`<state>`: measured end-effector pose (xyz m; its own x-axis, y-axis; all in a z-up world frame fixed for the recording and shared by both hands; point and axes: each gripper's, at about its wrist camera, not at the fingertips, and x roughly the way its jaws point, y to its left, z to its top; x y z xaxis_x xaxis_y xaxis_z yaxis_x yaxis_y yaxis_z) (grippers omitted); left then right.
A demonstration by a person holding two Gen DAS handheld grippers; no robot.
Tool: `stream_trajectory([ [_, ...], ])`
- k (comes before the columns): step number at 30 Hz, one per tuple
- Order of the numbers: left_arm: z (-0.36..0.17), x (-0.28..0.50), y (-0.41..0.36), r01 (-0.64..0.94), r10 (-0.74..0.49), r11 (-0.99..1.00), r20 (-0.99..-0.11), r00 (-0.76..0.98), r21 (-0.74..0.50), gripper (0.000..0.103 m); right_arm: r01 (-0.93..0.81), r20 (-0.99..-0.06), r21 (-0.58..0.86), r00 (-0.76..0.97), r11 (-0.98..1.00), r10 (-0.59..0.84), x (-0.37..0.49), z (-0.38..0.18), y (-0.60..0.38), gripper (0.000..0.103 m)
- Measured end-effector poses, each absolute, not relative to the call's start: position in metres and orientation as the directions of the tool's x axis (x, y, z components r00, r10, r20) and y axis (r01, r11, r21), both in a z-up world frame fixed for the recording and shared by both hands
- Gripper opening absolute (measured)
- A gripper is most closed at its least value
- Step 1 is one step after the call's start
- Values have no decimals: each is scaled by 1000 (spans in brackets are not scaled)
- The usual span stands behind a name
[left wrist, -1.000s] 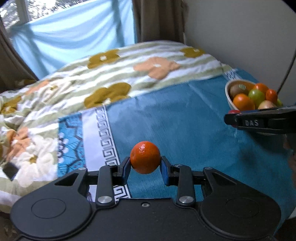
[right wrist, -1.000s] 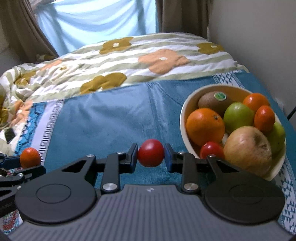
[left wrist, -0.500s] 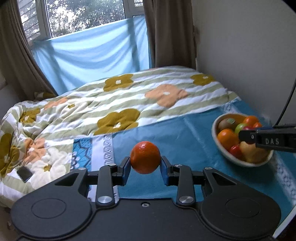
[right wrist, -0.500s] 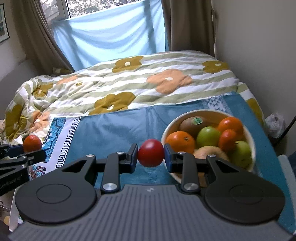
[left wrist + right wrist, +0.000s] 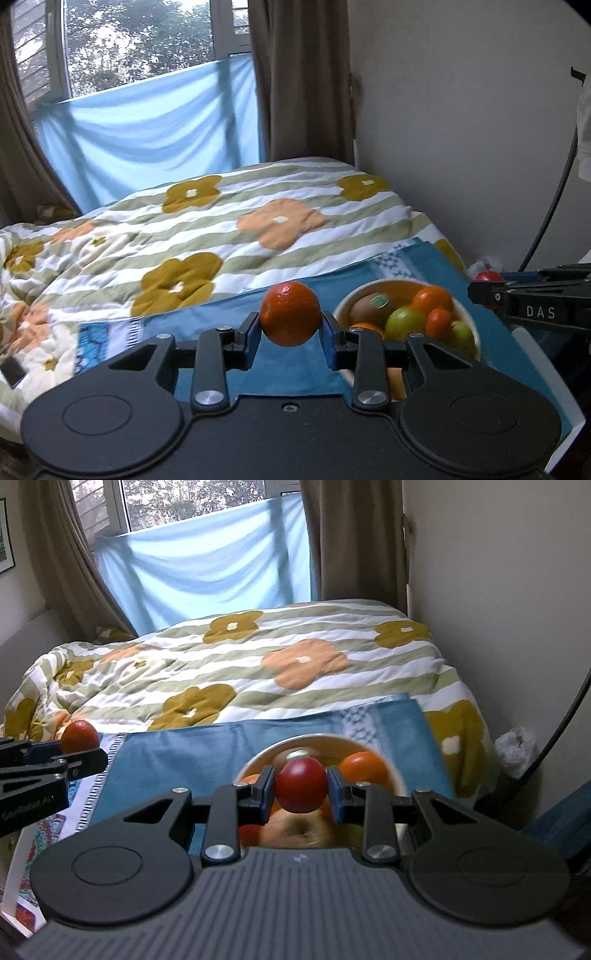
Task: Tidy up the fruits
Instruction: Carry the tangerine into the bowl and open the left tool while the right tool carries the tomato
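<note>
My left gripper (image 5: 290,334) is shut on a small orange mandarin (image 5: 290,313), held in the air above the blue cloth (image 5: 295,365). Its side also shows at the left of the right wrist view, with the mandarin (image 5: 79,735) in it. My right gripper (image 5: 301,794) is shut on a round red fruit (image 5: 301,789), held over the cream bowl (image 5: 258,760). In the left wrist view that bowl (image 5: 347,299) holds a kiwi (image 5: 369,306), a green apple (image 5: 404,325), oranges and several other fruits. The right gripper (image 5: 484,286) appears there at the far right with its red fruit (image 5: 487,277).
The blue cloth (image 5: 177,753) lies at the near end of a bed under a flowered, striped quilt (image 5: 240,221). A wall (image 5: 461,129) runs along the right side, with a black cable (image 5: 554,206) hanging down it. Curtains and a window stand behind the bed.
Both grippers have risen and pulled back from the bed, each still gripping its fruit. The bowl has slid toward the bottom of both views, and the window has come into sight.
</note>
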<state>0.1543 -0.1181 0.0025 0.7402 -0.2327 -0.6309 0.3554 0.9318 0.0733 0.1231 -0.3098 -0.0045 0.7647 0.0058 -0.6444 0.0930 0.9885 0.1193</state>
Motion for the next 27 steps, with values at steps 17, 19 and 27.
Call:
stream_trajectory([
  [17,-63,226,-218,427,-239,901,-736,633,76,38,70,-676,125,736,990,34,178,-41,-382,45],
  [19,-72,231,-222,433,-235,898,-753,615,73,38,69,-681,131,731,989,39,184,-46,-385,45],
  [27,-83,237,-226,425,-230,904,-775,588,55,46,72,-694,150,718,986,53,194,-59,-395,45],
])
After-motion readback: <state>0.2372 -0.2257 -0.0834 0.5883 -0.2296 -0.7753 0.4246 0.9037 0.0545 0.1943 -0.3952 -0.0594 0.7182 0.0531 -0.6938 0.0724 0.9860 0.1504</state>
